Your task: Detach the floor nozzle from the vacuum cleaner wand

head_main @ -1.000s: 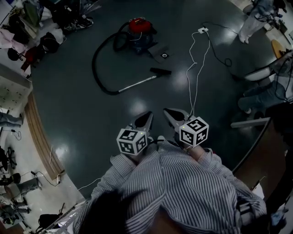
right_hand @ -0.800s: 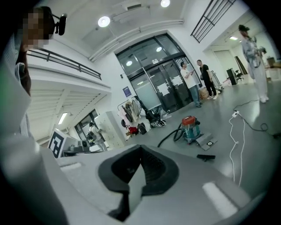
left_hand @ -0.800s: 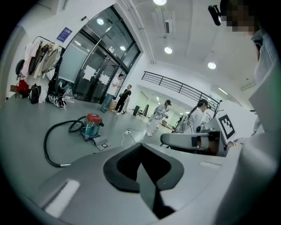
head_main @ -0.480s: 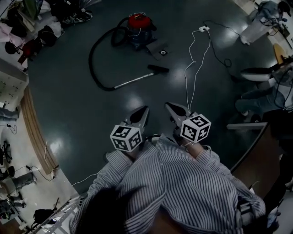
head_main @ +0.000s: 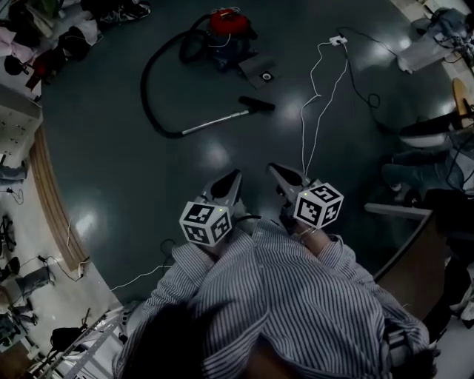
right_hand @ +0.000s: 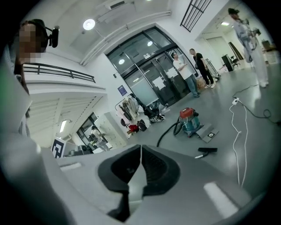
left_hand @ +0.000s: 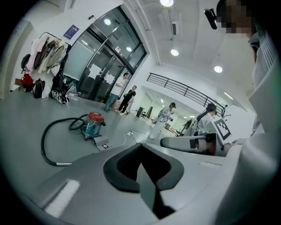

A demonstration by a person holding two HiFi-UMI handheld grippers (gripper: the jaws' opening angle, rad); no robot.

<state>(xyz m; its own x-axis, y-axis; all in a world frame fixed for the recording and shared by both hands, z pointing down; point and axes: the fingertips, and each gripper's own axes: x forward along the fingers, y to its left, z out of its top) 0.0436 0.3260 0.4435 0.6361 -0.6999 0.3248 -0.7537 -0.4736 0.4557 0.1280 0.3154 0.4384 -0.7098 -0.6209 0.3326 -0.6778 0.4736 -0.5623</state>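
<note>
Left gripper (head_main: 234,176) and right gripper (head_main: 272,169) closed, empty; floor nozzle (head_main: 257,104) lies well ahead.

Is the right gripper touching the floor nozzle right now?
Apart. The head view shows the right gripper held close to the person, jaws shut and empty, with a wide stretch of floor between it and the floor nozzle.

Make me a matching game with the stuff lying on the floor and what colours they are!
Things:
1. vacuum cleaner top
2. floor nozzle
3. wand
4. cable

Colours:
A. white
B. red
C. silver
D. black

Pairs: 1-B, 2-D, 3-C, 4-A
</note>
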